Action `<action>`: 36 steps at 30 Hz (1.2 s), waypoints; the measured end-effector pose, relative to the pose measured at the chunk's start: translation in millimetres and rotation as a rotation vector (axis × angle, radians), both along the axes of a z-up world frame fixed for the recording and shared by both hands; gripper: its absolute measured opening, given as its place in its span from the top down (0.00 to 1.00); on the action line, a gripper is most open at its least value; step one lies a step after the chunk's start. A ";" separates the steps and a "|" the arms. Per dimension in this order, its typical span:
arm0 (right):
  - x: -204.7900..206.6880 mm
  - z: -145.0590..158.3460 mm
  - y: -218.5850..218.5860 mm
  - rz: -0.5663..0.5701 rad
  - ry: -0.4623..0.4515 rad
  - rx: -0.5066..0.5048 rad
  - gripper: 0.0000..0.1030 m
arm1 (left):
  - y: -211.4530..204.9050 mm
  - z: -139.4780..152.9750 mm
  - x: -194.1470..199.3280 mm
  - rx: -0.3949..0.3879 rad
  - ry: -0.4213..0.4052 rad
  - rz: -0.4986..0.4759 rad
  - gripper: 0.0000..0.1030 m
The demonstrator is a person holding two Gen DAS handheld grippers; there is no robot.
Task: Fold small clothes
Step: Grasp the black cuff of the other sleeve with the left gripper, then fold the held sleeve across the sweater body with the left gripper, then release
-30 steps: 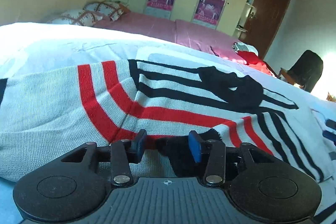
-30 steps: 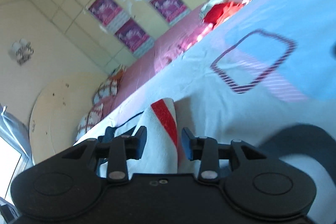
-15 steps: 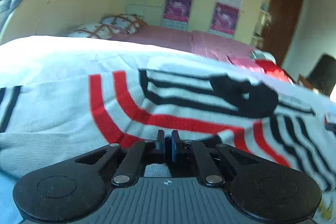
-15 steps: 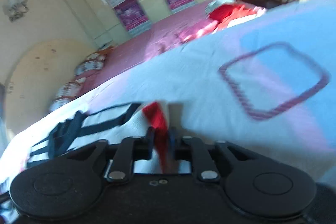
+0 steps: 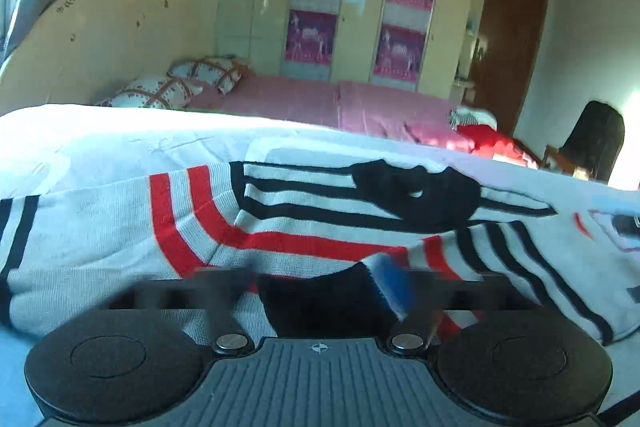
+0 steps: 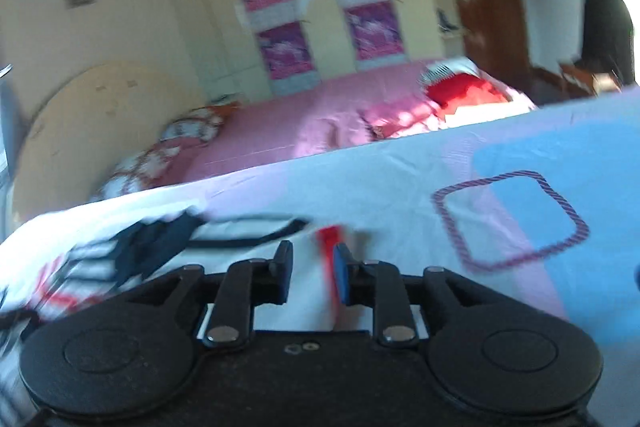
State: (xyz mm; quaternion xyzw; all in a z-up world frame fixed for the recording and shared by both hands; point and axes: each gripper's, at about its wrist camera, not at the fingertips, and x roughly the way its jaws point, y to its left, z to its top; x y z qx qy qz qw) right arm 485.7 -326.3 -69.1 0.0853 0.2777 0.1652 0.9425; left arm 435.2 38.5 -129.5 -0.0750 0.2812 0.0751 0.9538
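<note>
Across the middle of the left wrist view lies the white knitted sweater with red and black stripes, spread flat on the pale blue and white bedsheet, its black collar part sitting toward centre right. At the bottom of that frame my left gripper has its jaws opening; both are smeared by motion, the blue pad of the one on the right showing at lower centre. A dark fold of the sweater sits between them, and I see neither pad pressing on it.

In the right wrist view the same sweater fills the lower left of the frame, blurred, with a red-striped edge standing up at centre. My right gripper is narrowed around that edge, the jaws a small gap apart. The red cloth lies against the jaw on the right, but I think the blur is too heavy to say whether the other jaw bears on it, so I cannot tell if it is gripped.

To the right of that gripper the sheet carries a printed purple rounded square outline. Beyond the sheet's far edge, in the upper half of both frames, are a pink-covered bed with patterned pillows, cream wardrobe doors bearing four purple posters, and a brown wooden door at upper right.
</note>
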 end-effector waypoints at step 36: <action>-147.0 31.6 118.5 -0.166 0.101 0.029 0.65 | 306.5 -5.8 -93.8 -0.340 -0.210 0.372 0.95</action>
